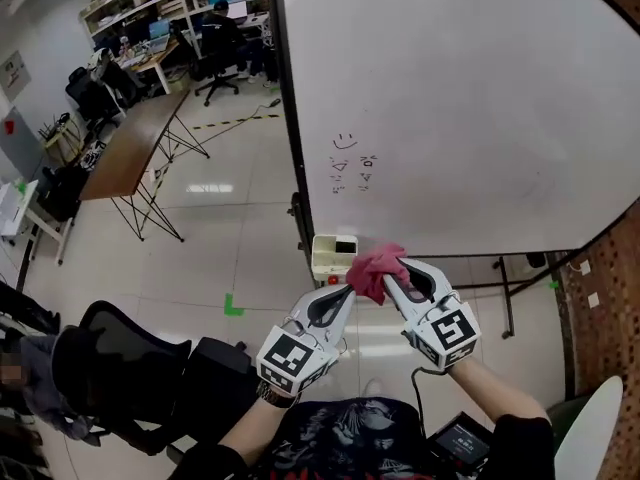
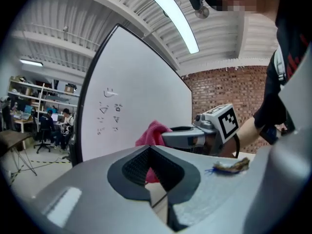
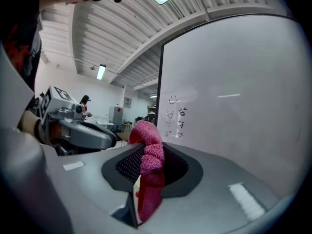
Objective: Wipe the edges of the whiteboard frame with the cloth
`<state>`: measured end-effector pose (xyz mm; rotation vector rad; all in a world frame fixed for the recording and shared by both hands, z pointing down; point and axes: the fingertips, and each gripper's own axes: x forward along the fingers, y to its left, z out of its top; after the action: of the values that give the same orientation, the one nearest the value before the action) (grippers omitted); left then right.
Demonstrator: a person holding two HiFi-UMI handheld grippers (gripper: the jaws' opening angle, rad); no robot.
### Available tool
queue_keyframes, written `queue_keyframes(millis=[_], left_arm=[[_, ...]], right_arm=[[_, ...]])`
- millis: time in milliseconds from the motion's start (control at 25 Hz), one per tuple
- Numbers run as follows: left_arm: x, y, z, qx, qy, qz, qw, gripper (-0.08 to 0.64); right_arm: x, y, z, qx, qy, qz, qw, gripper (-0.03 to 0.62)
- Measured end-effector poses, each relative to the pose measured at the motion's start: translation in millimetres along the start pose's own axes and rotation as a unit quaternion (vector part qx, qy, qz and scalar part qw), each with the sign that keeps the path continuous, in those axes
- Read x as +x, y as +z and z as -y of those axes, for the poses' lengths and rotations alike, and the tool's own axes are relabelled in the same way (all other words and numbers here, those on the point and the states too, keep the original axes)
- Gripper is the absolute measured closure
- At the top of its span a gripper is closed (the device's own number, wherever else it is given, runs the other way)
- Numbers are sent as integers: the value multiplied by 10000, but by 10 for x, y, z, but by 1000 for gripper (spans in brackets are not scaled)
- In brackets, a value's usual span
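Pink cloth point(image 1: 377, 271) was pinched in the right gripper point(image 1: 390, 282), bunched above its tips, apparently for pressing on an edge. The left gripper point(image 1: 345, 296) was held just beside it, pressed together, empty. Beyond, the whiteboard point(image 1: 450, 108) frame point(image 1: 288, 118) was not yet touched.

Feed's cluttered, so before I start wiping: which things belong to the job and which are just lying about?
Job: pink cloth, clamped in right gripper; whiteboard; its dark frame.
Lying about: wooden table; black chair; white box at the board's foot.
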<state>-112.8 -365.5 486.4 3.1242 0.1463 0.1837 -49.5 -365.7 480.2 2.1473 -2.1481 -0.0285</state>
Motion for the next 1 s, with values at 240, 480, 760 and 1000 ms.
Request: queue_keyframes(millis=[240, 480, 760, 1000], left_arm=[[270, -309, 515, -581, -298, -71, 9978, 557], [576, -224, 833, -511, -637, -89, 9966, 557], [638, -156, 926, -474, -765, -71, 9959, 557], [649, -203, 992, -636, -868, -36, 9942, 557]], right_arm=[[-1031, -184, 402, 376, -632, 222, 9970, 506], [-1518, -179, 699, 653, -1563, 751, 9827, 512], [-1590, -207, 604, 708, -1789, 716, 9787, 513], [-1668, -314, 638, 868, -1955, 652, 9747, 514]])
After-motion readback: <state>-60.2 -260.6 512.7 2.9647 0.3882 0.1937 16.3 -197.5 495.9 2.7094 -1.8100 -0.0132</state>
